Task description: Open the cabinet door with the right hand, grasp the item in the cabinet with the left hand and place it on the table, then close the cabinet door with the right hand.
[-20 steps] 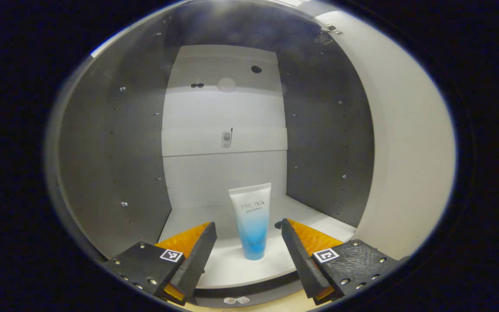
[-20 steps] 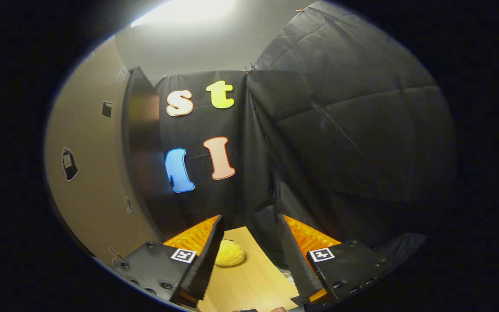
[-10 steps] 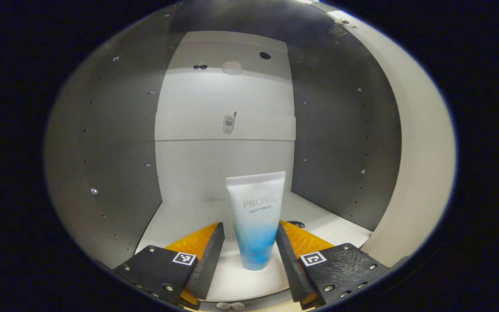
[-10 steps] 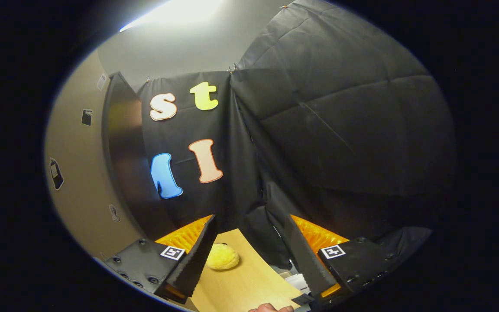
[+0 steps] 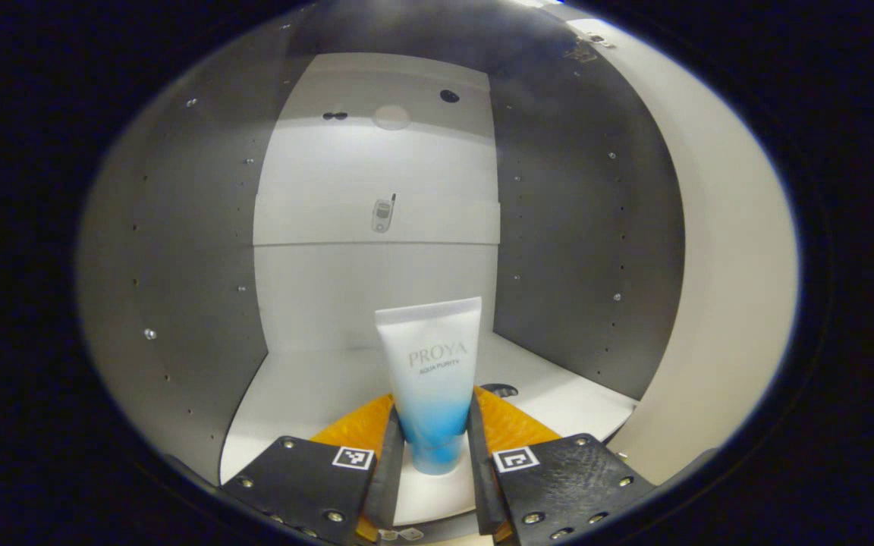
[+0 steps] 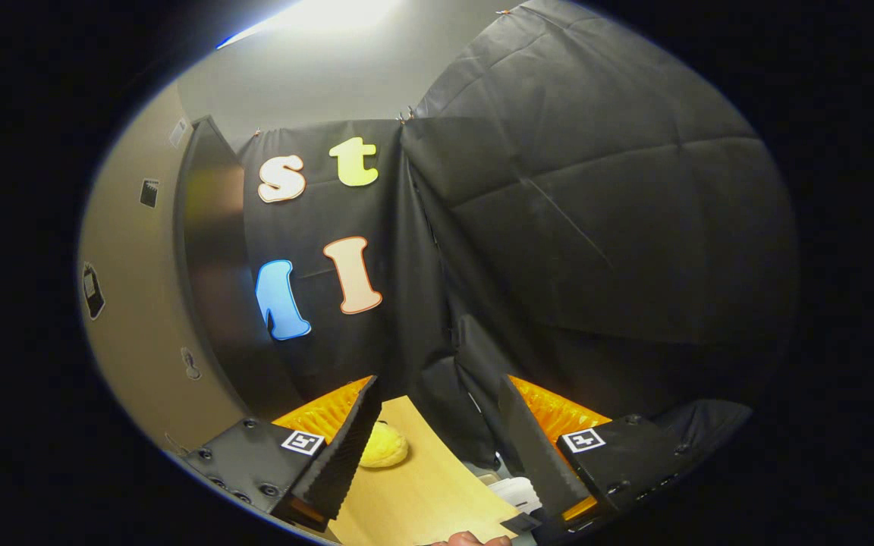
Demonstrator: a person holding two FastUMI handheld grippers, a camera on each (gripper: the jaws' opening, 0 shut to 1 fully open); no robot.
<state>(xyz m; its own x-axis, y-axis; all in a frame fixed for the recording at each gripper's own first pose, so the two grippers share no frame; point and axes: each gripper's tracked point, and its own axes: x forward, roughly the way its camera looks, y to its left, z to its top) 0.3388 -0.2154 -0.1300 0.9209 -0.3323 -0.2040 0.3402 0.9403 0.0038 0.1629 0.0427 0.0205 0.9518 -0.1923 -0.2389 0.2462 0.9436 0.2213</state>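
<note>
A white tube fading to blue at its base (image 5: 431, 364) stands upright, cap down, on the white floor (image 5: 300, 394) of the open cabinet. My left gripper (image 5: 434, 425) reaches into the cabinet, and both fingers press on the tube's lower blue part. The beige cabinet door (image 5: 725, 288) stands swung open at the right. In the right gripper view, my right gripper (image 6: 438, 388) hangs open with nothing between its fingers, above a wooden table (image 6: 422, 493). The cabinet door (image 6: 141, 303) shows at its left, a little apart from the fingers.
The cabinet's dark side walls (image 5: 187, 265) stand close on either side of the tube. A round hole (image 5: 499, 390) lies in the floor just behind the right finger. A yellow soft lump (image 6: 385, 453) rests on the table. A person's hand (image 6: 467, 540) shows at the bottom edge.
My left gripper has moved deeper into the cabinet and its fingers have come together on the tube. The right gripper has shifted slightly and stays open.
</note>
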